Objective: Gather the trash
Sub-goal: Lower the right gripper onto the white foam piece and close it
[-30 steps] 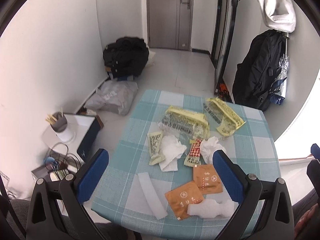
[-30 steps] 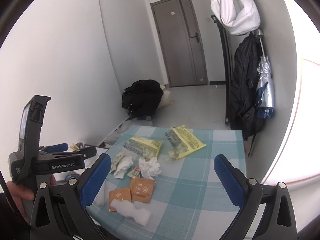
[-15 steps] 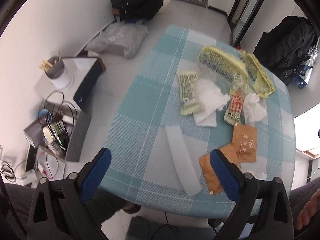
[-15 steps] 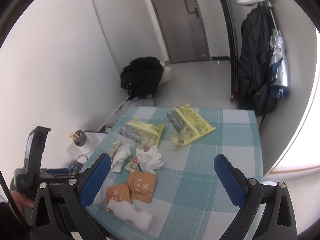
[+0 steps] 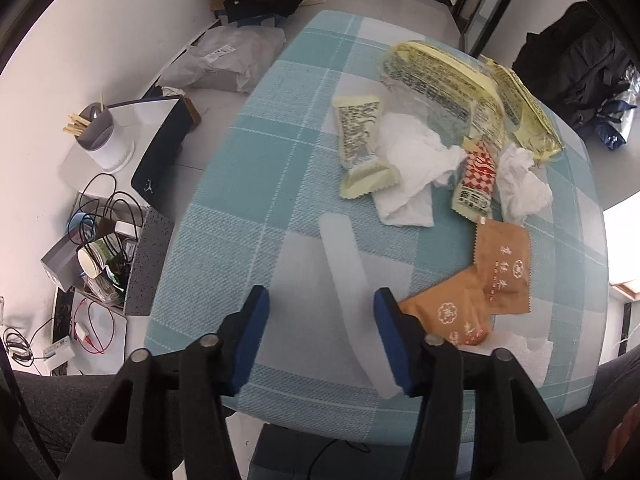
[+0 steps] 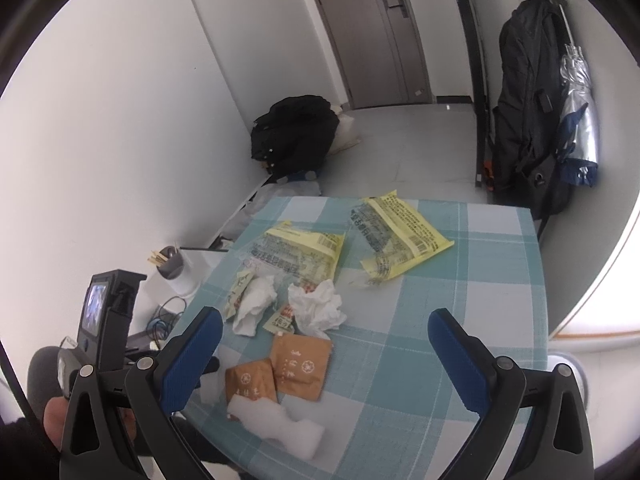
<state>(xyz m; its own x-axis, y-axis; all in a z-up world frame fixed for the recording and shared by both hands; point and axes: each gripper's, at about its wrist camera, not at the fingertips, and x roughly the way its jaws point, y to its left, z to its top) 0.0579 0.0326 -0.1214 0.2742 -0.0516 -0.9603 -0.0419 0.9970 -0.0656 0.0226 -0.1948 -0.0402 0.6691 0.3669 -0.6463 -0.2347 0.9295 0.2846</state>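
We see the white plastic strip (image 5: pixel 348 280) lying flat on the checked cloth of the desk (image 5: pixel 248 184), running from about 12 o'clock to 5 o'clock between the blue pads of the left gripper (image 5: pixel 320 300). Its jaws have just been closing, narrowed around the strip; the right pad reaches the strip's near end, the left pad stands clear of it, so nothing is pinched yet.

At 2 o'clock from the strip lie two brown sachets (image 5: pixel 480 284), overlapping, with a lump of white foam (image 6: pixel 276 420) touching the nearer one at the desk's edge. Beyond the strip, at 12 o'clock, sits a crumpled white tissue (image 5: pixel 412 160) with a pale green wrapper (image 5: pixel 360 132) at its 9 o'clock side and a red-patterned packet (image 5: pixel 476 180) at its 3 o'clock side, then a second tissue (image 5: pixel 520 184). Farther out lie two yellow bags (image 6: pixel 400 232), side by side.

The right gripper (image 6: pixel 324 332) hangs above the near part of the desk, jaws spread wide and empty, the sachets showing between them. At 8 o'clock in its view a hand (image 6: pixel 56 412) holds the left tool.

On the floor at 9 o'clock stands a cup of sticks (image 5: pixel 100 136).
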